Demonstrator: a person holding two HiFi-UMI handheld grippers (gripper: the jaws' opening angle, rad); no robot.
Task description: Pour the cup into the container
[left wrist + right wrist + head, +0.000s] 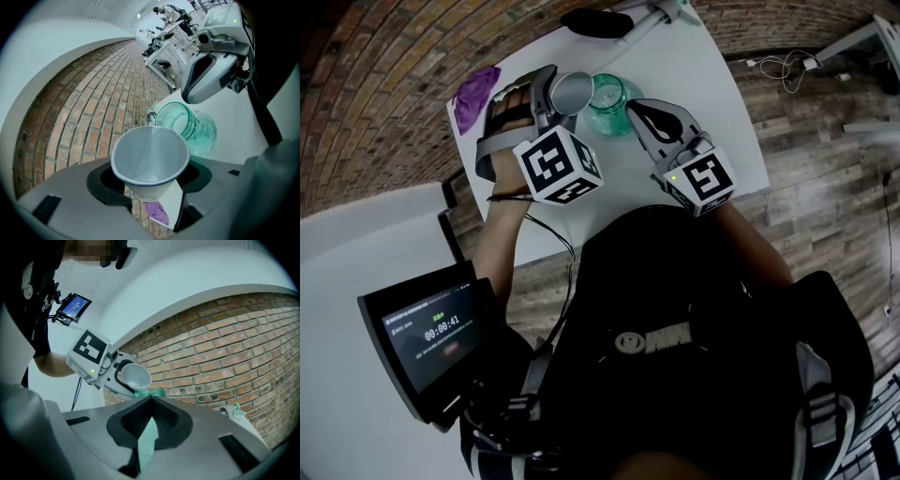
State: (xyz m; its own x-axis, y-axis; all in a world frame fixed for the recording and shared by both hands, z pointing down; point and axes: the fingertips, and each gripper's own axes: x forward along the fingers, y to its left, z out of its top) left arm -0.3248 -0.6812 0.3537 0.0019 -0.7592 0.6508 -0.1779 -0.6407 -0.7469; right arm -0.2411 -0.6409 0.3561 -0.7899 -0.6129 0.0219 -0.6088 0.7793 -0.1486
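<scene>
A white paper cup [573, 94] sits tilted between the jaws of my left gripper [558, 89], which is shut on it. The cup's mouth lies beside the rim of a green glass jar [612, 105] that stands on the white table [712, 84]. In the left gripper view the cup [150, 161] looks white and bare inside, with the jar [187, 124] just past it. My right gripper [633, 105] points level, its tips against the jar's right side. Its jaws stand together with only a green sliver between them in the right gripper view [151, 401].
A purple cloth [475, 94] lies at the table's left corner, and a black object [595, 22] sits at the far end. A spray bottle [232, 409] stands farther along the table. A screen [431, 337] hangs at the person's left side. A brick floor surrounds the table.
</scene>
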